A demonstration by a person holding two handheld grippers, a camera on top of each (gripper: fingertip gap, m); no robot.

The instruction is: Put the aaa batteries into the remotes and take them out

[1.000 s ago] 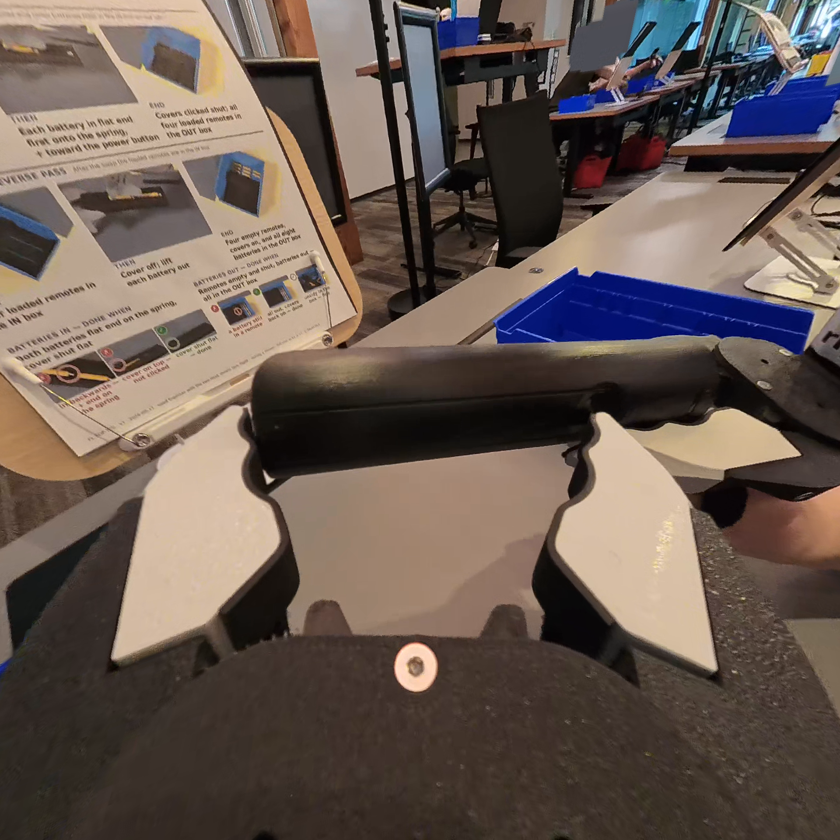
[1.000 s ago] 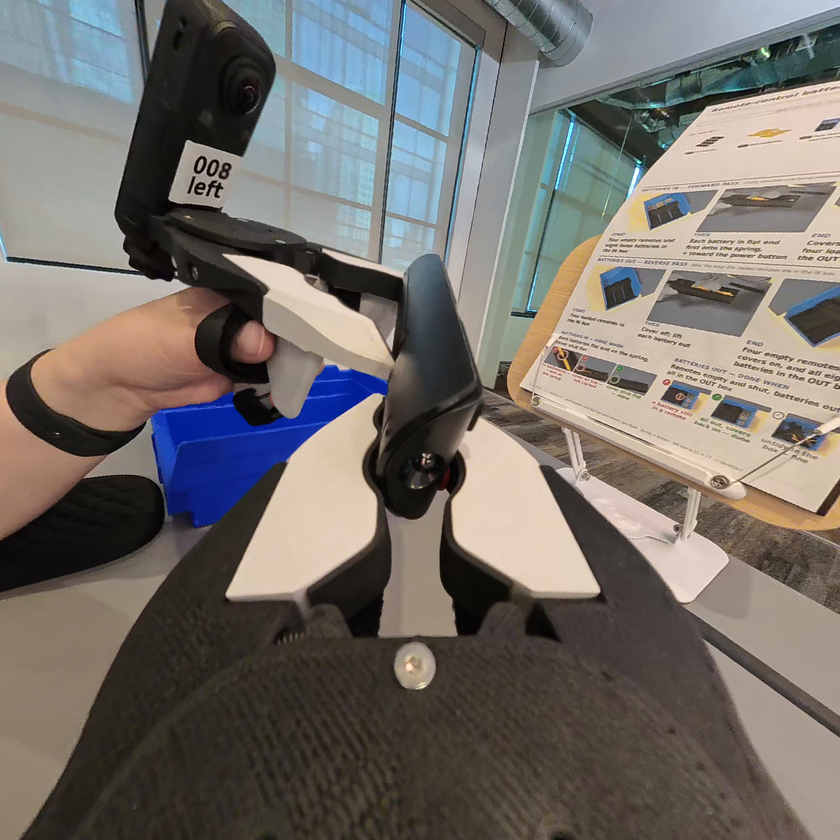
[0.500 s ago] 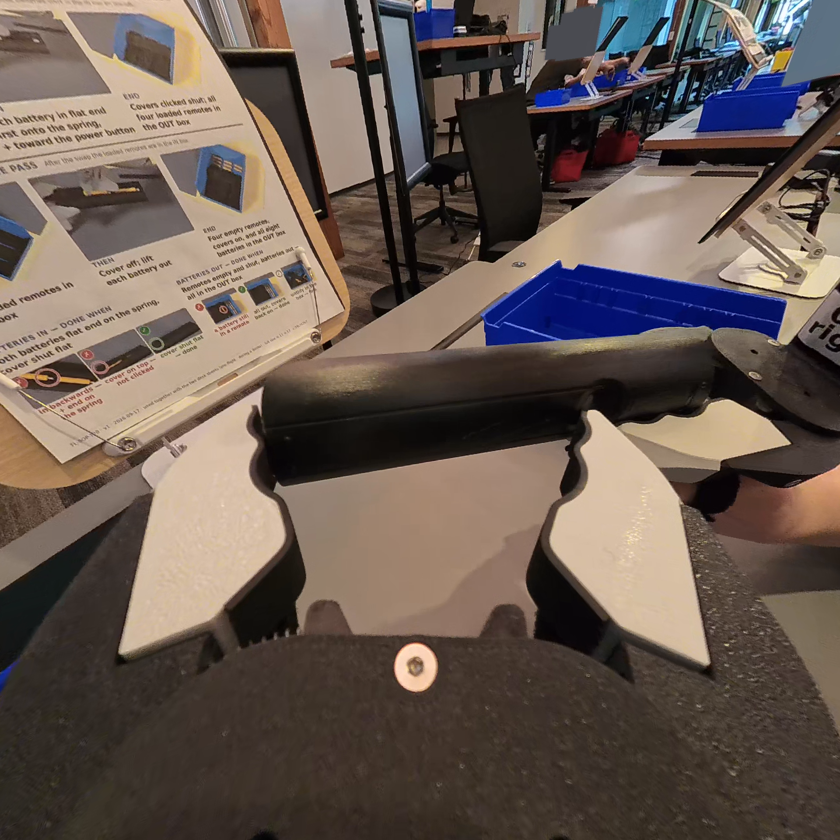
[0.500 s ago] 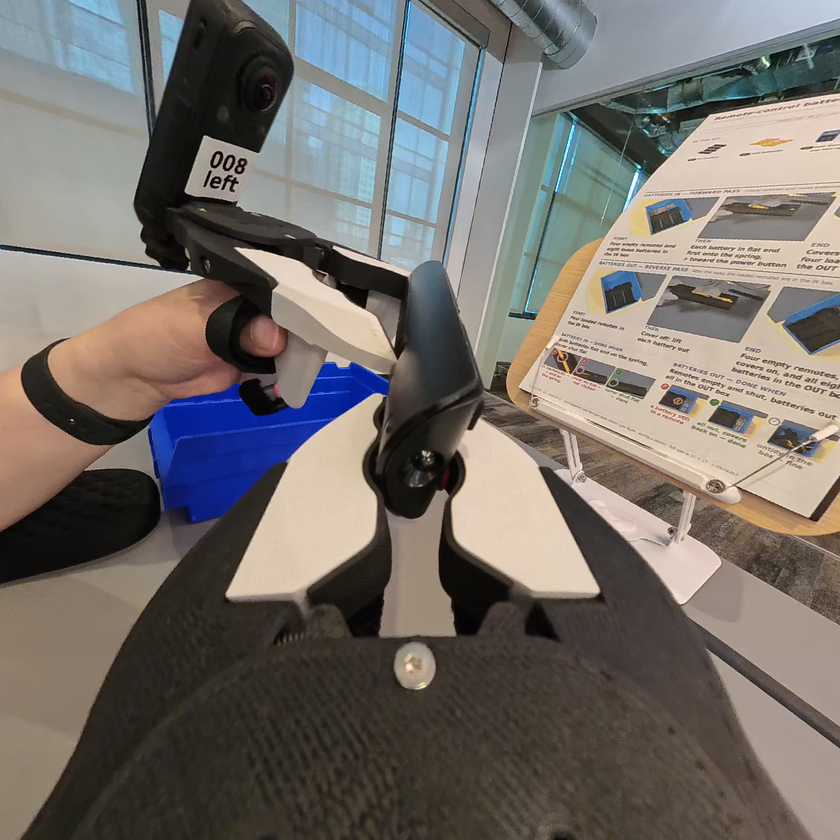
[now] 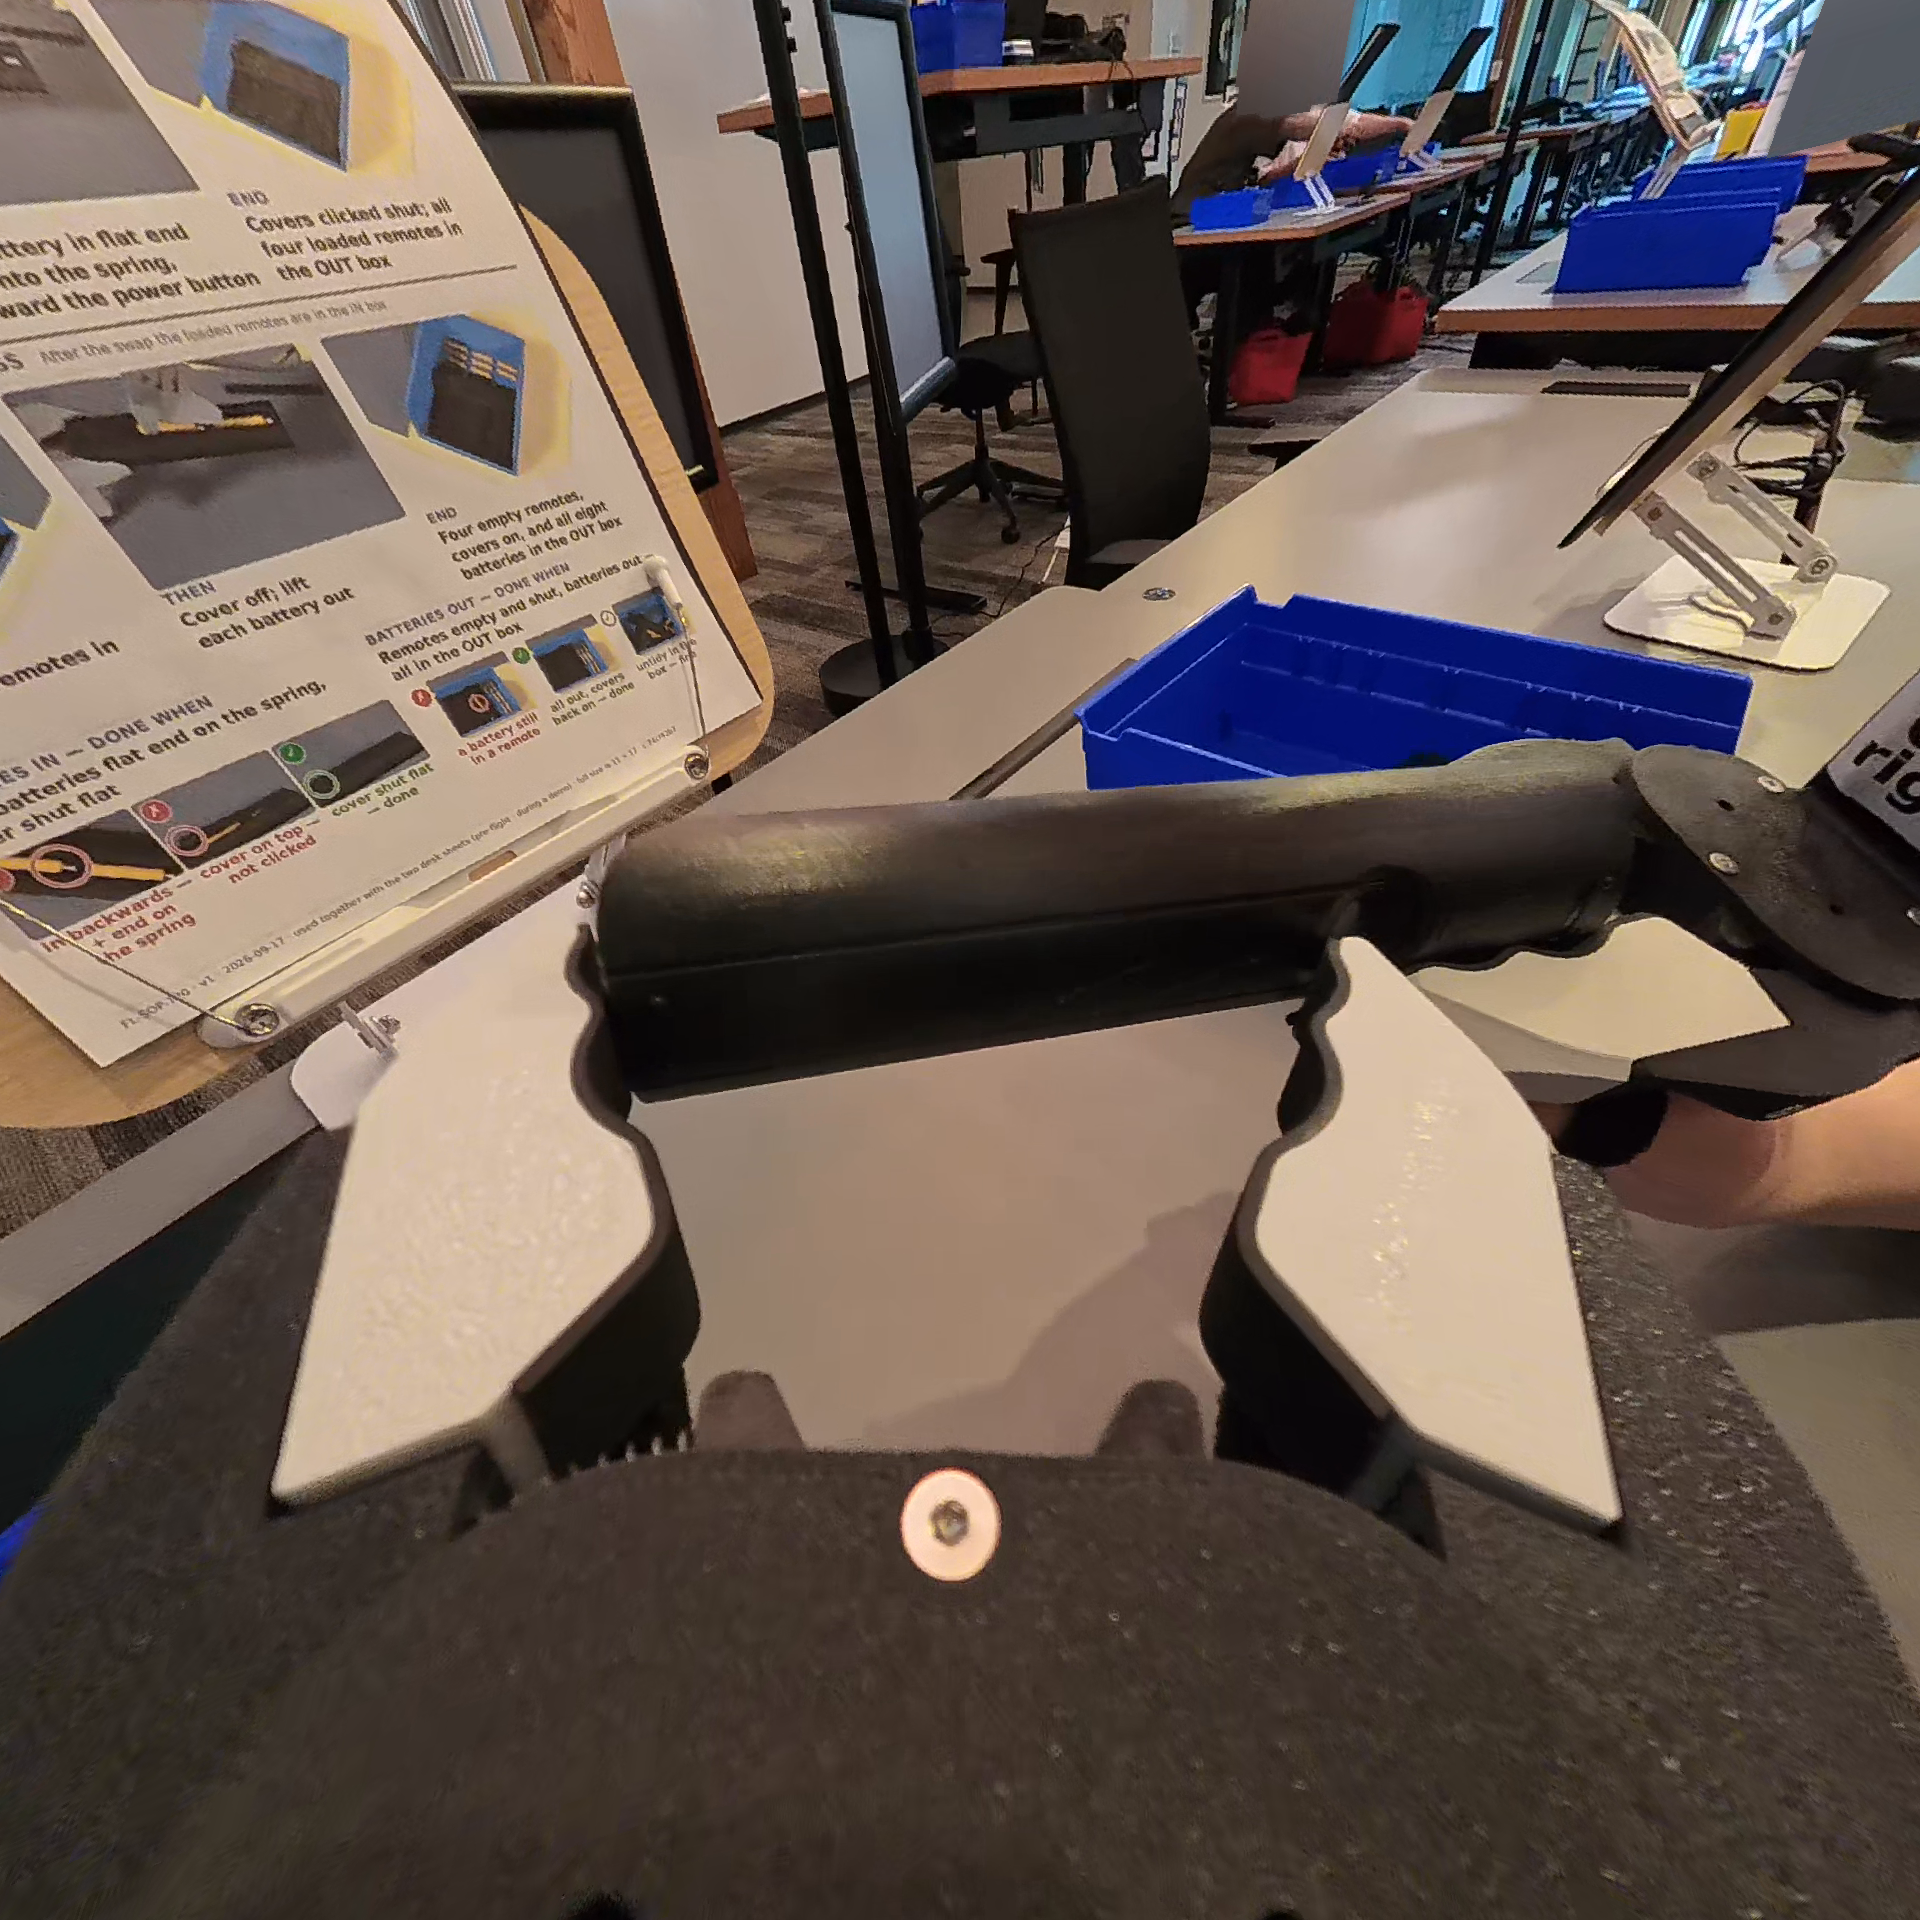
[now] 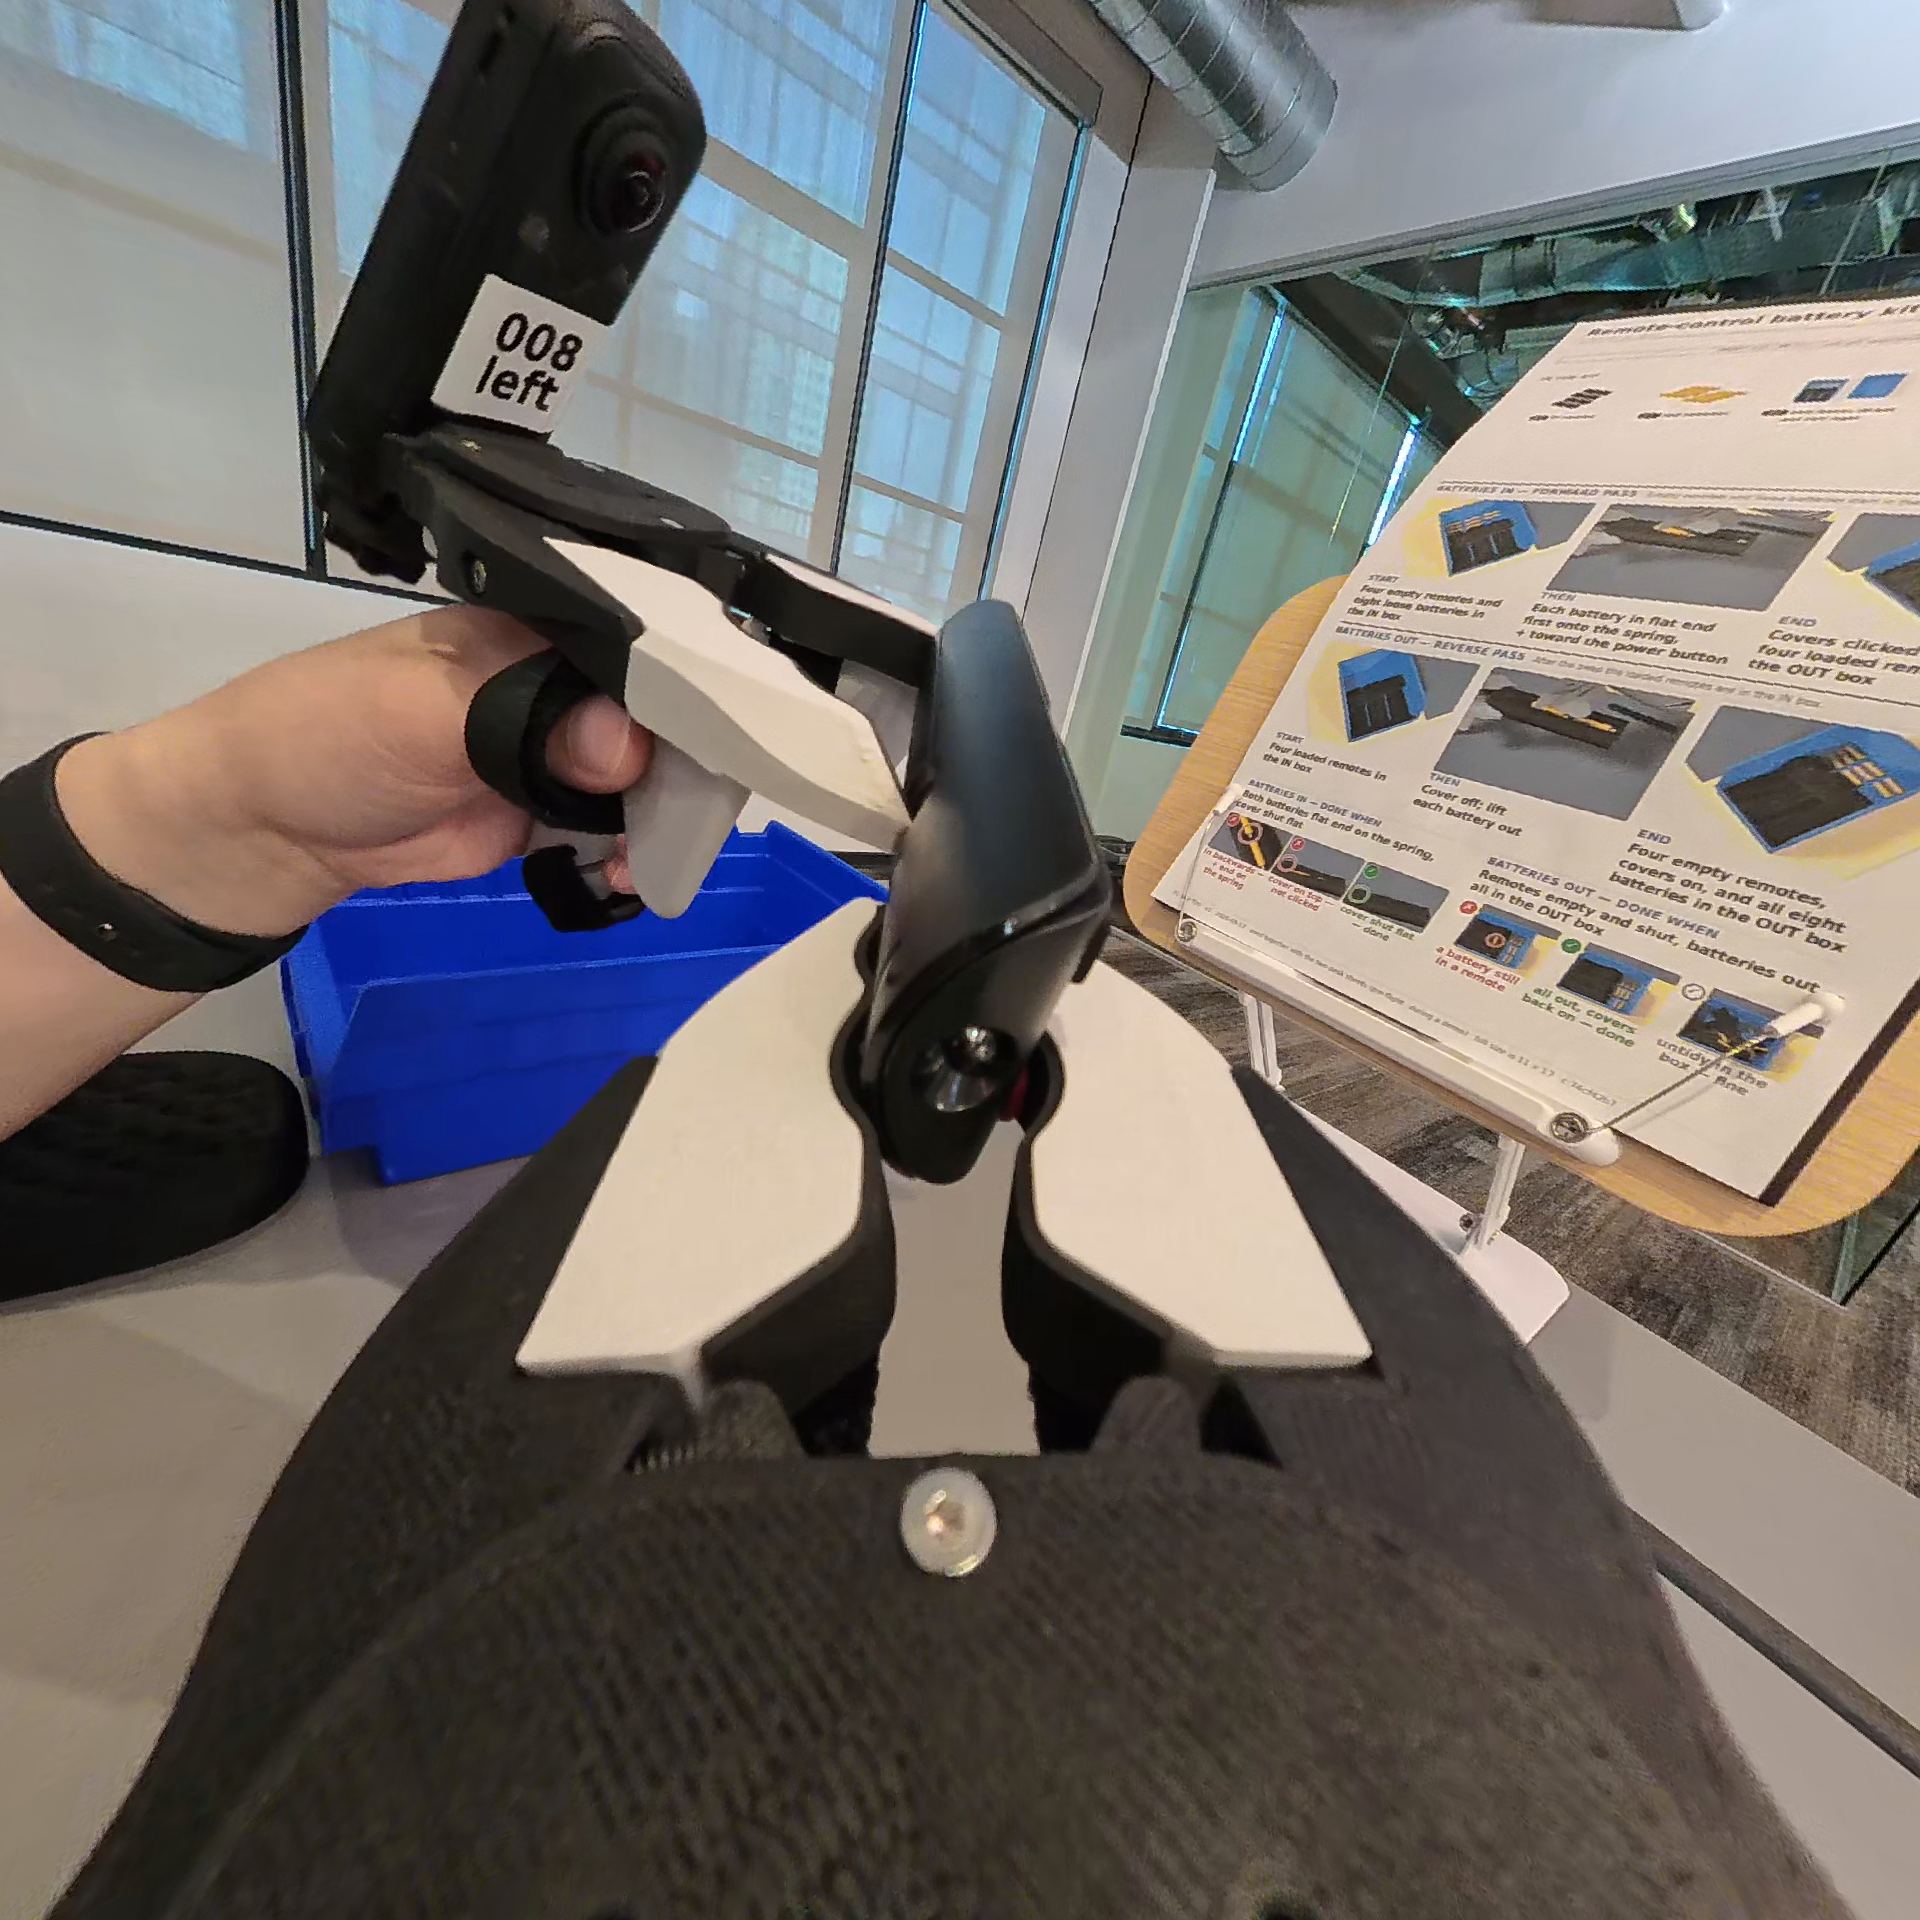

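Note:
A black remote [image 5: 1039, 914] is held above the grey table [image 5: 935, 1247] by both grippers. My left gripper [image 5: 956, 1003] has its fingers spread wide along the remote: the left fingertip is at its far end, and the right fingertip is against it about two thirds along. My right gripper [image 6: 951, 1049] is shut on the remote's near end [image 6: 987, 883], which points away from that camera. The right gripper also shows in the left wrist view [image 5: 1766, 904], and the left gripper shows in the right wrist view [image 6: 894, 727]. No batteries are visible.
A blue bin [image 5: 1403, 696] stands on the table behind the remote and also shows in the right wrist view [image 6: 540, 997]. An instruction board on a stand [image 5: 312, 520] [image 6: 1610, 831] is close by. A black pad [image 6: 125, 1164] lies at the left, and a tilted tablet stand [image 5: 1745, 582] at the back right.
Both grippers and the remote have shifted slightly together; the board and bin sit a little differently in view. The grips on the remote look the same.

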